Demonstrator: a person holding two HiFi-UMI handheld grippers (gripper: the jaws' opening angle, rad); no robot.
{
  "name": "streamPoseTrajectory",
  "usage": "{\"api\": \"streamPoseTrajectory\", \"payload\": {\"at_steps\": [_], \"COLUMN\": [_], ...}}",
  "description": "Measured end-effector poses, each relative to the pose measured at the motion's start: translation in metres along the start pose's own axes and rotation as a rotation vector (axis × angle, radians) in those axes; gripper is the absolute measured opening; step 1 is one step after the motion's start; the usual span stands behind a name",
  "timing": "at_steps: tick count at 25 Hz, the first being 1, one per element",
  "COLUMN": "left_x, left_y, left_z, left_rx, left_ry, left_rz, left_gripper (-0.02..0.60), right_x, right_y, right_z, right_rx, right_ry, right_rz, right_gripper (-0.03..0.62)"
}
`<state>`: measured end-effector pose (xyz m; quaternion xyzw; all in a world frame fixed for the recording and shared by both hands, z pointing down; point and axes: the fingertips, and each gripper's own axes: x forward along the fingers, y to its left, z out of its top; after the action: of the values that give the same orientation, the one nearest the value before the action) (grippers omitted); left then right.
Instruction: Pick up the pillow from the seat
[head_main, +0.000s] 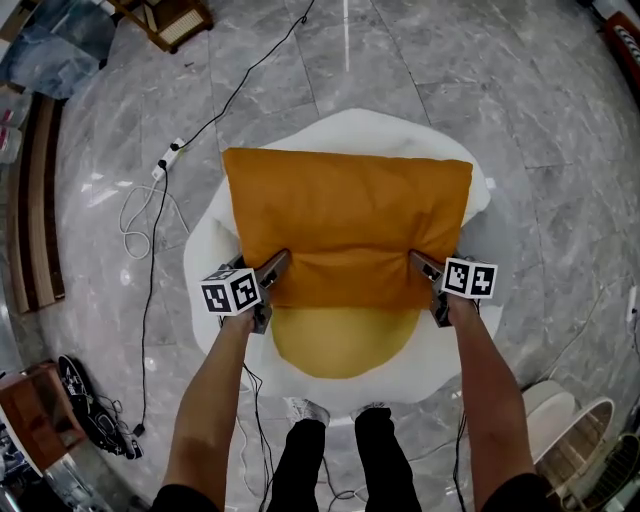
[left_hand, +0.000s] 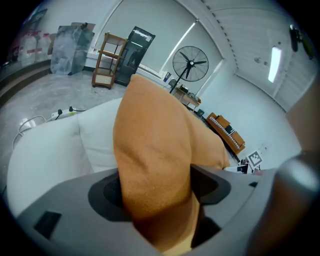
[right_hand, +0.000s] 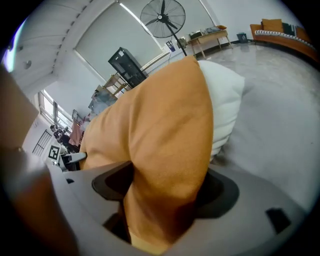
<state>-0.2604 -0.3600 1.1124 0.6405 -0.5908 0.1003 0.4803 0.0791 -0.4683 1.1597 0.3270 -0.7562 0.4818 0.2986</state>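
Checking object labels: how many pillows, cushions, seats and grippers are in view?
orange pillow: 1
yellow cushion: 1
white seat: 1
grippers: 2 (left gripper, right gripper)
Total: 5

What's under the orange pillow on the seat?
A yellow seat cushion pokes out past the near edge of the orange pillow, and the white seat shows all around. How far the cushion runs beneath the pillow is covered.
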Motion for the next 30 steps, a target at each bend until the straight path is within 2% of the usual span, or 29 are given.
{"api": "streamPoseTrajectory", "payload": {"at_steps": [4,7,14,25,30], "left_x": [-0.011,-0.026,-0.095,-0.24,-0.308], "left_y": [-0.018,-0.03,-0.076,-0.186,-0.227], "left_z": [0.0,0.006,0.03,0.097,0.106], "left_rx": [0.047,0.049,0.052,0.12,0.122], "left_ry": [0.007,-0.006,-0.087,-0.226,-0.282], "left_rz": [0.004,0.011,-0.005,-0.043,-0.066], "left_gripper": [0.293,0.268,0.265,0.258,0.258], "right_x": [-0.018,-0.037,-0.112,-0.286,-0.356], "right_y": [0.012,0.026,0.071,0.169,0.209], "right_z": [-0.001,0.004,0.023,0.062,0.06], "right_rx": [-0.063,-0.095,-0.158,-0.222,-0.25], "right_ry": [-0.02,-0.037,-0.12,-0.301,-0.365], "right_rz": [-0.032,-0.041,-0.039,-0.064,-0.07], "right_gripper": [0.273,0.237,0.229,0.225,0.222]}}
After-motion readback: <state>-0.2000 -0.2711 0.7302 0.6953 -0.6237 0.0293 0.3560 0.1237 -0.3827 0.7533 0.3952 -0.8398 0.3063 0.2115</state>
